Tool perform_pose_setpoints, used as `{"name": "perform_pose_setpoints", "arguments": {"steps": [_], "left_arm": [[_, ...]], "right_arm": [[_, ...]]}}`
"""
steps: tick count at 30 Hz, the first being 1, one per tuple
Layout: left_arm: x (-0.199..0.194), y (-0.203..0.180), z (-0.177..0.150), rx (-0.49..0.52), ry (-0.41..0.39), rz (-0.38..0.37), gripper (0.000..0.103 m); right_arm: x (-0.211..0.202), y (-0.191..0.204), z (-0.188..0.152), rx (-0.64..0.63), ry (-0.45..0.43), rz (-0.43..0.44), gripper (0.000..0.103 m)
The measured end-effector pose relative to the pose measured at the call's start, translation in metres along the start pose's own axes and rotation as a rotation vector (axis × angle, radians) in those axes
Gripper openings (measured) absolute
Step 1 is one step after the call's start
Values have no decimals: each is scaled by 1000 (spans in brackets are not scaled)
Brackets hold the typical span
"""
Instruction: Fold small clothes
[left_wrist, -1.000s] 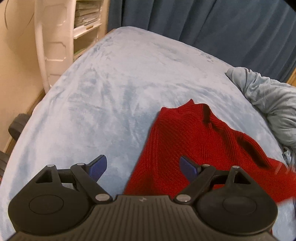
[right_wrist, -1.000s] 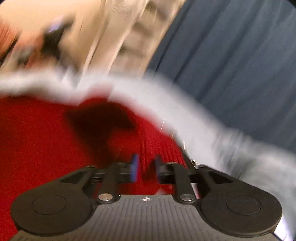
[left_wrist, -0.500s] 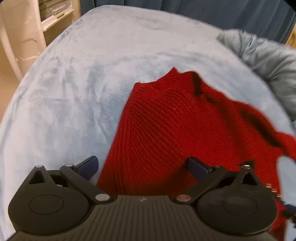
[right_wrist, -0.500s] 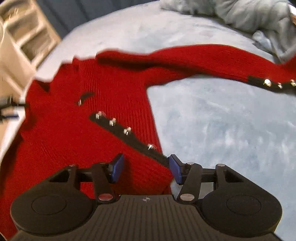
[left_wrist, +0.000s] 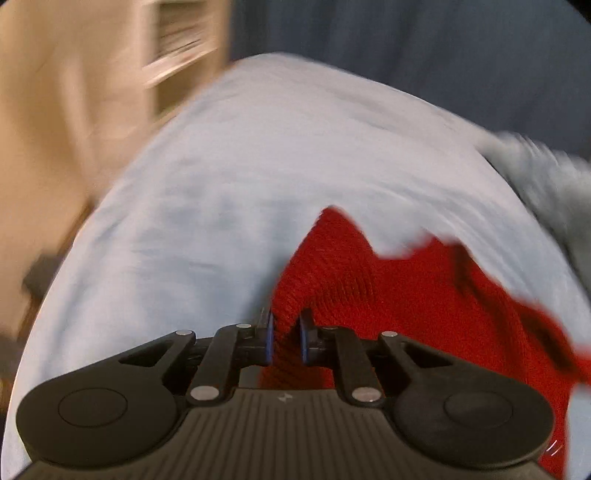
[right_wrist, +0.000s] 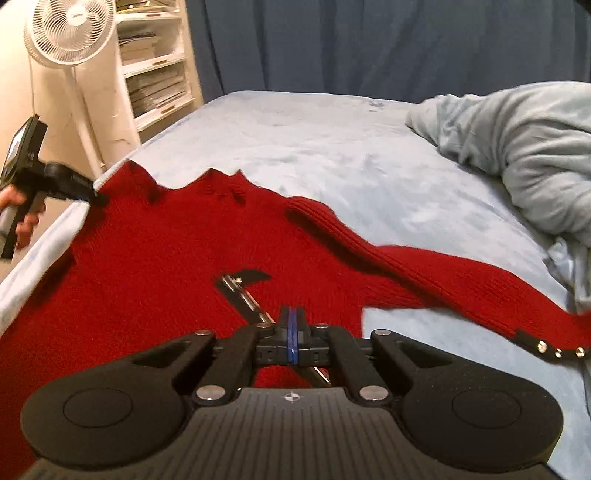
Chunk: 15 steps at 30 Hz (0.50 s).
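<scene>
Left gripper (left_wrist: 285, 338) pinches the red sweater (right_wrist: 155, 266) edge, seemingly; right gripper (right_wrist: 291, 334) fingers clamp its black studded strip (right_wrist: 240, 286).

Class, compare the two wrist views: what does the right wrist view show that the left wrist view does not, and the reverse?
Only the right wrist view shows the white fan, the sweater's black studded strap, and the left gripper seen from outside. Only the left wrist view shows the left gripper's own fingers pinching red knit. Both show the red sweater, the pale blue blanket, the shelves and the dark curtain.
</scene>
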<state>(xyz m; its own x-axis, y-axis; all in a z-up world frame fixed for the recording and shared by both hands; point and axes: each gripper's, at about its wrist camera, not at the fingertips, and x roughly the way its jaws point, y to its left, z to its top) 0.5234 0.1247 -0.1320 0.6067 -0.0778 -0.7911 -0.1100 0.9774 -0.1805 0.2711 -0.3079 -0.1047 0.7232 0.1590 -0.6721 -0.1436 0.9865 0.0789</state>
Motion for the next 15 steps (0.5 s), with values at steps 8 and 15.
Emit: {"name": "perform_pose_setpoints", "arguments": {"steps": [8,15], "left_arm": [[15,56,-14,-144,66,-26,59],[16,30,-26,-160,165,-190,91]], "right_arm": [[48,-10,-2,174,88,56,53],[110,8,-2,144,255,129,31]]}}
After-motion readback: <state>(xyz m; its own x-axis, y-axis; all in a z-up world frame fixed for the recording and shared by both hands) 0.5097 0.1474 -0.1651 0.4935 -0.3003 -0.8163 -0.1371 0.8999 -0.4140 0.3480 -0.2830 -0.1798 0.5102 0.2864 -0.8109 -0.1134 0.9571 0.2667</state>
